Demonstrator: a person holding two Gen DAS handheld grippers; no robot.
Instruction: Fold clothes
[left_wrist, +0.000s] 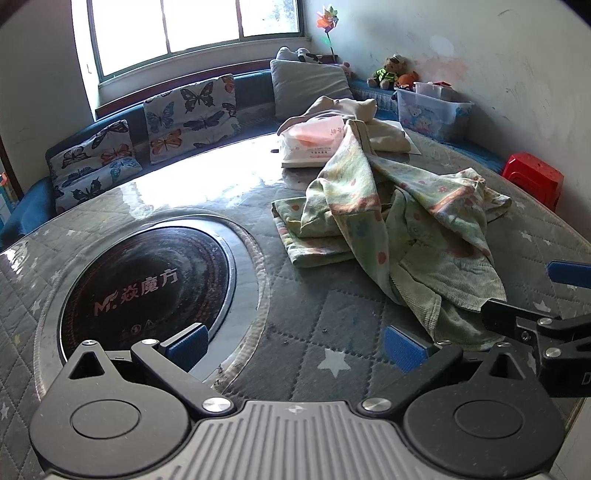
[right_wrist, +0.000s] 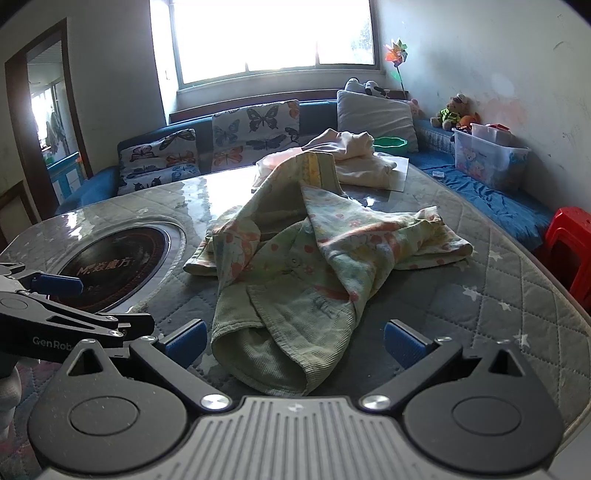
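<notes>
Worktop (right_wrist: 498, 295): round, quilted grey star-print cover under clear film, induction hob (left_wrist: 147, 288) let into it on my left side.

Crumpled green floral garment (right_wrist: 314, 266): lies in a loose heap on the worktop, not flat, not squared. Its long run goes from the near ribbed hem, just ahead of me, away toward the window, with one flap thrown out to the right. A smaller piece of the same print (left_wrist: 306, 236) lies flatter under its left edge and looks folded; I cannot tell whether it is a separate item. Behind it, a cream garment (right_wrist: 354, 158) is bunched beside a tissue pack (left_wrist: 314, 140), well away from both tools.

Right tool (right_wrist: 295, 343): wide open, holding nothing. The near hem sits straight ahead between its blue pads, close but apparently not touched.

Left tool (left_wrist: 295, 347): also spread wide and empty. It faces bare quilt beside the hob; the garment lies ahead and to its right, so it is the farther one.

Judgement: the right tool is nearer and already lined up on the hem. The heap fits either a garment awaiting spreading or one dropped mid-fold; these views do not settle which.
</notes>
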